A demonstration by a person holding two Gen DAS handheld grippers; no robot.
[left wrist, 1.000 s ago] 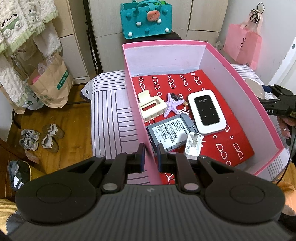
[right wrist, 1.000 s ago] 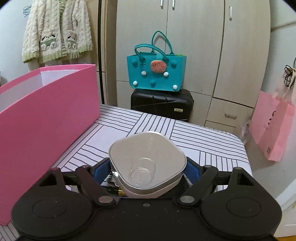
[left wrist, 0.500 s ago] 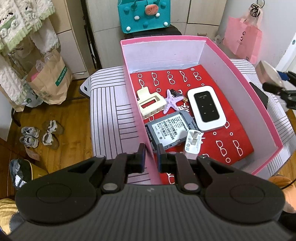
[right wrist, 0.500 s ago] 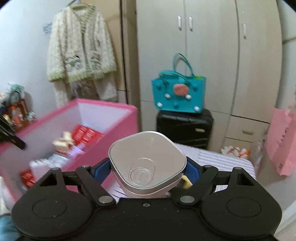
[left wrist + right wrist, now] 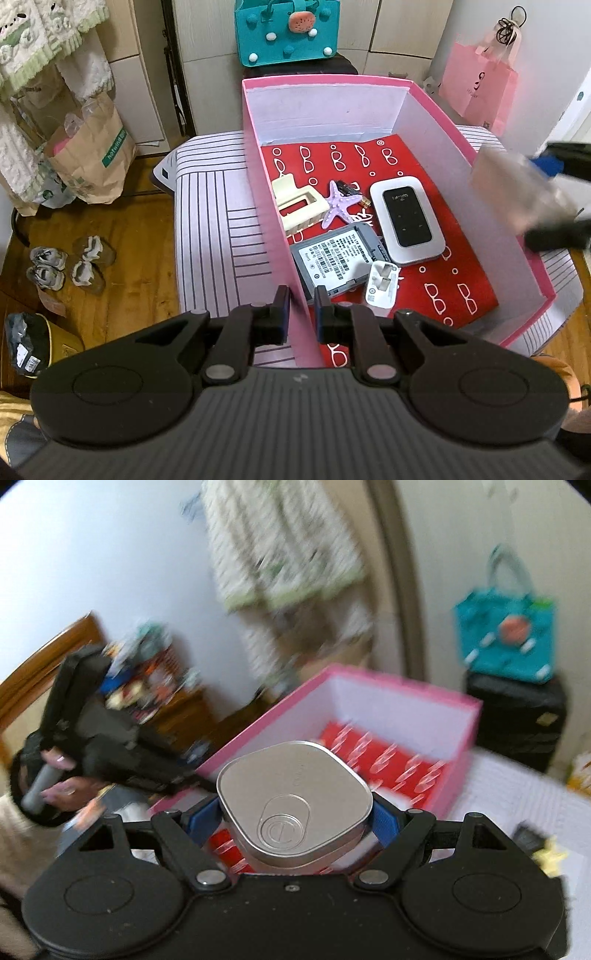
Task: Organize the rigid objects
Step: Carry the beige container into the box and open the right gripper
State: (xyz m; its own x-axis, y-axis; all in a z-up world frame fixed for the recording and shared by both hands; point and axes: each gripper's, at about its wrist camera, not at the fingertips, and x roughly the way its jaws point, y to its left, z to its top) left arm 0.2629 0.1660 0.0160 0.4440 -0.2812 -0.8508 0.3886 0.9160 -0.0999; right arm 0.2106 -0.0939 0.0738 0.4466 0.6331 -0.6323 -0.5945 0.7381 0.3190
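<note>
silver tin | flat, lid up | long axis across right gripper fingers

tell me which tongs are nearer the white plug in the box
Left. The left tongs grip the box wall right beside the plug; the right tongs, holding a tin, hover at the far wall.

the left gripper is pinching the box wall at 6 o'clock, jaws nearly closed, tilting steeply downward. the right gripper is clamping the tin between wide-set jaws, pointing down toward 12 o'clock. a hand at 9 o'clock is gripping the left handle.
</note>
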